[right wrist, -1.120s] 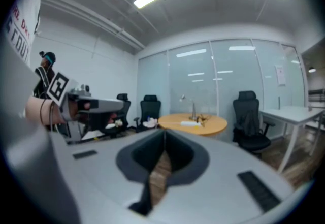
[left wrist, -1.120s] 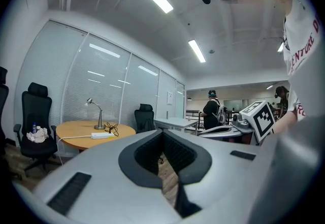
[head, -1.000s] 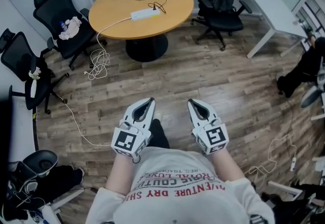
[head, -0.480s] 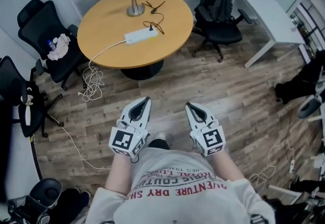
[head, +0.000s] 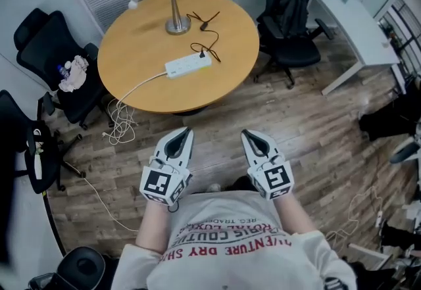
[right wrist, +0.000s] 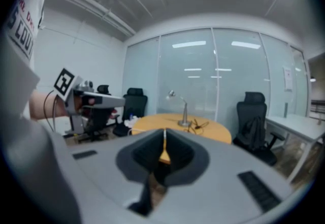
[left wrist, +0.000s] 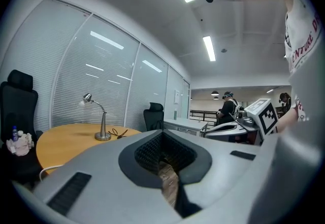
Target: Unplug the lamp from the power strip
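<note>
There were one left gripper, one right gripper, one lamp, one power strip, one round desk and three black chairs.

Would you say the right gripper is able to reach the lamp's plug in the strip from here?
Probably not yet: the right gripper hangs short of the table, and the plug lies well in. Nothing seems to block the way.

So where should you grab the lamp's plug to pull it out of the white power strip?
Grab the black plug by its body, not the thin cord. The power strip lies flat on the table with the plug near its right end, so coming from above with jaws across it probably works best.
</note>
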Motion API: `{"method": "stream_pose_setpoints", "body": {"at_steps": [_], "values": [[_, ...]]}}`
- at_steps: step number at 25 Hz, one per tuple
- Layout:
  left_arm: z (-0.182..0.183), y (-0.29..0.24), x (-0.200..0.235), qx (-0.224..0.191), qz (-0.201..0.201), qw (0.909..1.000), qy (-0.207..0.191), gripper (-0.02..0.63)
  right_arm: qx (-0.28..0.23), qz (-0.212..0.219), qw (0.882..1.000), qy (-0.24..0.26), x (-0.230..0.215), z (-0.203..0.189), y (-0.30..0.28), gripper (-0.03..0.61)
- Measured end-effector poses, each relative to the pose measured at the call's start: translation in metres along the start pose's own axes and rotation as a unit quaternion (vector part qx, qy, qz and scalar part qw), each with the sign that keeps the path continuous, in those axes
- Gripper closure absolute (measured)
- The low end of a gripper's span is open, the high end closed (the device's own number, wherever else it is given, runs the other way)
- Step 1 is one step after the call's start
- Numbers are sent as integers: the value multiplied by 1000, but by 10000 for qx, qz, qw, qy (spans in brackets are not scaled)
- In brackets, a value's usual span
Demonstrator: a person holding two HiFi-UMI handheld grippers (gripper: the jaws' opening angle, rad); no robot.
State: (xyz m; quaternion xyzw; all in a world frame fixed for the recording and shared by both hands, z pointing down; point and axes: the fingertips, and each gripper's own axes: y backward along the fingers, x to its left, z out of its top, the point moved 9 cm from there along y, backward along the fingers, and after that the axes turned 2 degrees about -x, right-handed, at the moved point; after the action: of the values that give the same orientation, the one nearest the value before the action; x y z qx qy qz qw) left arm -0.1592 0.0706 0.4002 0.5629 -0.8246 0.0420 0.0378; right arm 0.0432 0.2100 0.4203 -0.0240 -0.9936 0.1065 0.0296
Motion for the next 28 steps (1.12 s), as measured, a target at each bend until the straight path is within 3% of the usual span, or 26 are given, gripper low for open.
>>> {"method": "stream_pose_setpoints", "body": {"at_steps": [7, 14, 28], "values": [[-14, -22, 28, 72, 362, 9993, 67, 586, -28, 250, 9997, 13, -32, -5, -53, 548], [-18, -67, 57, 82, 974, 9952, 11, 585, -30, 907, 9959, 69, -76, -7, -124, 548], [-3, -221, 127, 263, 2208, 9749, -75, 585, 141, 2454, 9686, 375, -205, 23, -305, 548]]}}
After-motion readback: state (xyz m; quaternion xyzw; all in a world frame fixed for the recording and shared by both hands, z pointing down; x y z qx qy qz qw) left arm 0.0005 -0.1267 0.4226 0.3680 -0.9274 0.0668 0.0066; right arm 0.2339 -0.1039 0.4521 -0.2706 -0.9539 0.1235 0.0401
